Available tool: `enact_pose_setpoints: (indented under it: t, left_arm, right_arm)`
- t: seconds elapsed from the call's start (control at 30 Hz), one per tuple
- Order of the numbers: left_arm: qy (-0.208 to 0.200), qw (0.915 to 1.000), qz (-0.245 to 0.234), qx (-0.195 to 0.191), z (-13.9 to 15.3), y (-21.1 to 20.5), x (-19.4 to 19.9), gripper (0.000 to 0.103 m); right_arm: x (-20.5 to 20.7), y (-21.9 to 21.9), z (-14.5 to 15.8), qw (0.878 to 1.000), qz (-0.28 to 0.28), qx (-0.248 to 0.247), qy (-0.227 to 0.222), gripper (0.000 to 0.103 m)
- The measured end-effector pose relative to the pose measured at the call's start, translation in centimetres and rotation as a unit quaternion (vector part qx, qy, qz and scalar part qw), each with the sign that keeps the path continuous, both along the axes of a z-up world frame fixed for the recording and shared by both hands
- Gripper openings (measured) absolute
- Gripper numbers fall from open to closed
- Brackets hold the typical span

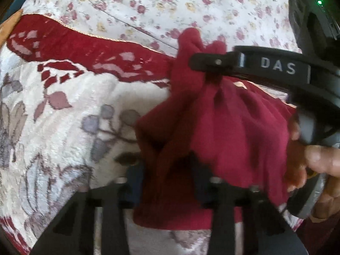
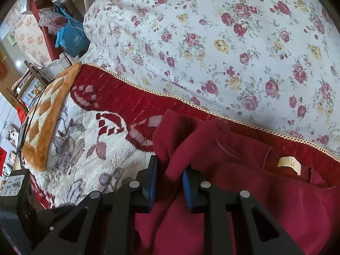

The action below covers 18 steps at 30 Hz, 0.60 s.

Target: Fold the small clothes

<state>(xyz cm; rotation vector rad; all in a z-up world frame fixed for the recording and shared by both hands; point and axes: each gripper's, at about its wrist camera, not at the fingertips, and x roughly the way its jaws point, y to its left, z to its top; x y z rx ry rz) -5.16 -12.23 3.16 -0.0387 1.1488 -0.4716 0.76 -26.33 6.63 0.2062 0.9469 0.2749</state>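
Dark red garment [image 2: 244,170] on the bed, bunched, partly lifted off the plush floral blanket [image 2: 89,148], flowered sheet [image 2: 212,31] beyond. Right gripper [image 2: 170,182]: narrow, blue pads clamped on a thick fold of red cloth, rest of garment spilling to the right of the gripper and under it, pale neck label [image 2: 289,163] further right. Left gripper [image 1: 167,182]: narrow too, red cloth [image 1: 223,127] bunched between the fingers, looks pinched, though blur hides the pads. Right gripper visible in left wrist view, coming in from the right above the left gripper, tip buried in the same cloth; a hand [image 1: 318,170] at the right edge. Handling guess: soft fleece-like knit, light, limp, no stiffness, sags between the two grips; fuzzy, so unlikely to slip from the pads. Thick folds likely to carry several layers at once, risk of grabbing front and back together. Best hold probably a single edge: shoulder seams either side of the label, or hem corners, then pull apart to flatten. Fold not yet started, garment still crumpled.
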Motion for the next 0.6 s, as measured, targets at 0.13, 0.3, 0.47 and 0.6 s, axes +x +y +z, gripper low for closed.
enact_pose_setpoints:
  t: [0.13,0.3,0.47,0.6]
  left_arm:
    - [-0.009,0.9999,-0.004,-0.012,1.3,-0.4,-0.6,0.014]
    - [-0.024,0.9976,-0.013,-0.063,5.1,-1.6,-2.3,0.013]
    - [-0.038,0.9945,-0.06,-0.077,8.4,-6.5,-4.6,0.013]
    - [-0.047,0.9903,-0.109,-0.072,9.6,-12.1,-7.1,0.013]
  right_arm:
    - [-0.5,-1.1,0.5,1.0,-0.01,0.013,-0.004,0.021]
    - [-2.1,-4.3,3.0,0.998,-0.023,0.046,-0.02,0.02]
    - [-6.0,-9.2,6.6,0.997,-0.042,0.042,-0.049,0.019]
    - [-9.5,-14.3,7.4,0.994,-0.077,0.042,-0.058,0.016]
